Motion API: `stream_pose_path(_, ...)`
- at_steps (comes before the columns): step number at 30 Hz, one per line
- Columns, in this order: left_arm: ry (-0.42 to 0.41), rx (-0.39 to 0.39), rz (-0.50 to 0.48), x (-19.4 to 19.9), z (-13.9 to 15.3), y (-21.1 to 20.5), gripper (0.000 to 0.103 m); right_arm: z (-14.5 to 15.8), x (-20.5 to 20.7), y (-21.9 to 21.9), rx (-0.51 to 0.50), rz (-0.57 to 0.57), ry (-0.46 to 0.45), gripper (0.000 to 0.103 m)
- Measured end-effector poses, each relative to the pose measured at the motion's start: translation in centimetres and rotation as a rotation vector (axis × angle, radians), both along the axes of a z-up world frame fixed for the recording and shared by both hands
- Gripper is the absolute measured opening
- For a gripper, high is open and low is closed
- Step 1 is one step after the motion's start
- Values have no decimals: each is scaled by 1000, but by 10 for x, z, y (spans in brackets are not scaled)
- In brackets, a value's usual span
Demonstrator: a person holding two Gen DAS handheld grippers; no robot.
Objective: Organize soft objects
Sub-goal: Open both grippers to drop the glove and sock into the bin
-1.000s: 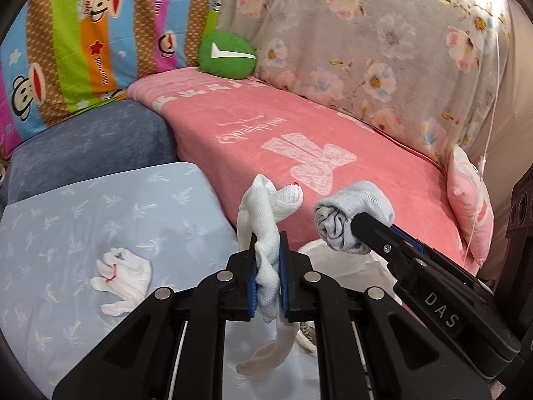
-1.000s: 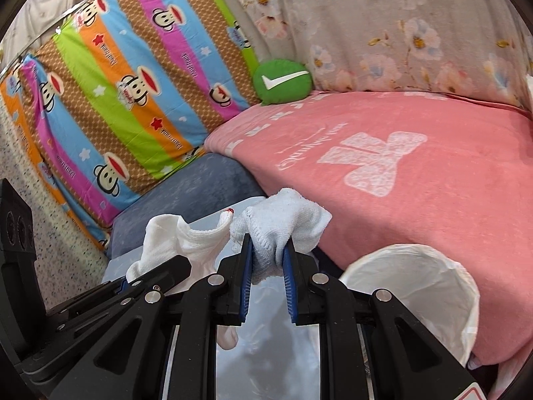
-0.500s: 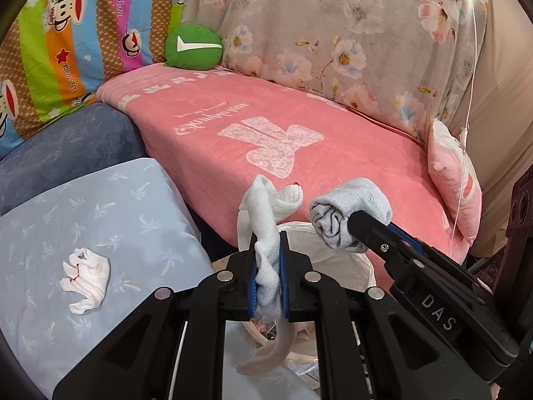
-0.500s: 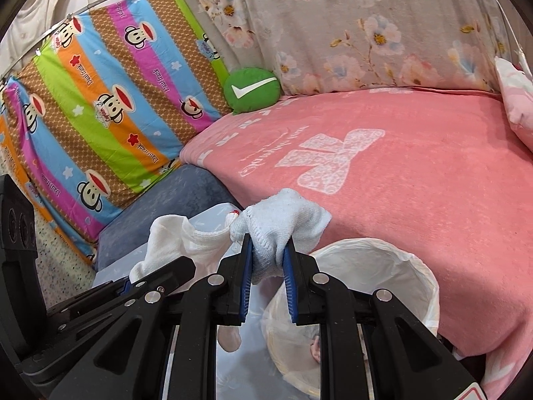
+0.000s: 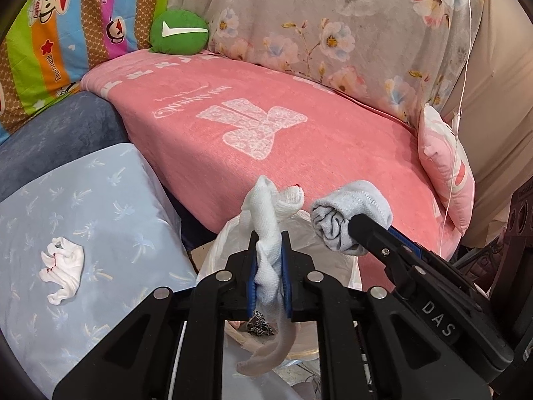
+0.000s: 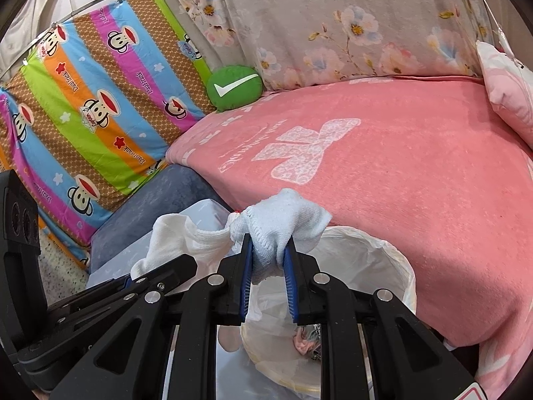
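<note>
Left gripper [image 5: 269, 260] jaws clenched on a white sock [image 5: 266, 233], tail dangling; right gripper [image 6: 268, 273] jaws clenched on a rolled grey-white sock [image 6: 283, 223]. Both hang over the lined bin [image 6: 376, 253] (some fabric inside). Another white sock [image 5: 63, 266] lies on the blue pillow [image 5: 100, 200]; pink blanket [image 5: 266, 133] beyond, green cushion [image 5: 178, 31] farthest.

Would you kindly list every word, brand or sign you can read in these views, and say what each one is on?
"DAS": on the right hand-held gripper body, seen from the left wrist.
"Daul frank": repeated on the striped monkey sheet.
"Captain": small, on the monkey badges of that sheet.
White tick sign: on the green cushion.
Cursive script on the pink blanket: upside down, not readable.
</note>
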State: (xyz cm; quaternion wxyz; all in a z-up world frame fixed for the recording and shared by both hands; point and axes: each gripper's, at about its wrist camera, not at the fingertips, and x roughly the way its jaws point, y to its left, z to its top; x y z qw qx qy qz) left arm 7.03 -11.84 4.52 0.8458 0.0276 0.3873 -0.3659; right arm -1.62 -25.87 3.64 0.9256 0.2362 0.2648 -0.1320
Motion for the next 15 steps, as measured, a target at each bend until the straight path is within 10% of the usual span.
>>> stream_pose_path(5, 9, -6, 16, -1, -1, -1, 36, -1, -2, -5, 6, -9, 2, 18)
stream_pose_path(15, -7, 0, 24, -3, -1, -1, 39, -1, -2, -4, 8, -6, 2, 22)
